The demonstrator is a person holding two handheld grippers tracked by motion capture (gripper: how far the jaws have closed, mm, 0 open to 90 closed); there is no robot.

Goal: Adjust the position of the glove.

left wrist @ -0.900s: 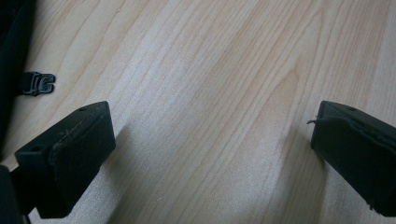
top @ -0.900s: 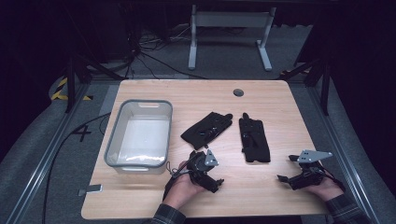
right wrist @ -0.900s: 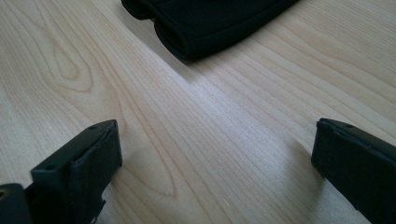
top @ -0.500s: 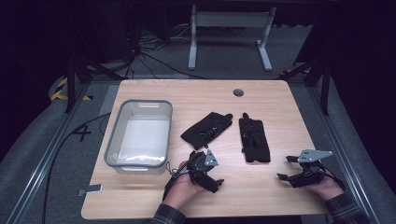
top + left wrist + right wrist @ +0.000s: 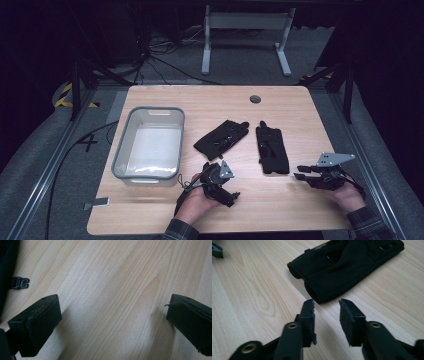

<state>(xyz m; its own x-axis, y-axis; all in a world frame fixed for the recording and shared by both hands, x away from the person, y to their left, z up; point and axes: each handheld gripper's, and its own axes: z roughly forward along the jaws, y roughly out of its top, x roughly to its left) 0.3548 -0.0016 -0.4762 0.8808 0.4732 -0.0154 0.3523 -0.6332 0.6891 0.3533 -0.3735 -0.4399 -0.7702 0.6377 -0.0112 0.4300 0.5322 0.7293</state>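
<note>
Dark floor with cables and a metal frame [image 5: 247,35] is surrounding the wooden table [image 5: 300,115], seen from the high view. Near the table's left edge a clear bin [image 5: 150,145] is standing, its long side running along that edge.

Approx. at the table's centre two black gloves are lying flat. Left glove [image 5: 222,139] is lying at an angle, w/ its fingers pointing toward the far right corner. Right glove [image 5: 271,148] is lying almost straight, cuff toward the near edge. The two are near each other but not touching.

Left gripper [image 5: 235,197] is resting close to the near edge, just in front of the left glove, held by the person's left hand [image 5: 197,202]. In the left gripper view its jaws are standing wide apart over bare wood, nothing between them; a small black buckle [image 5: 20,282] is showing at the left side of that view.

Right gripper [image 5: 299,172] is sitting near the near right corner, held by the right hand [image 5: 347,195], and is pointing toward the right glove's cuff. In the right gripper view the jaws are standing at a narrow gap, w/ nothing between them; the glove's cuff [image 5: 319,293] is lying just beyond the tips, not touching them.
</note>
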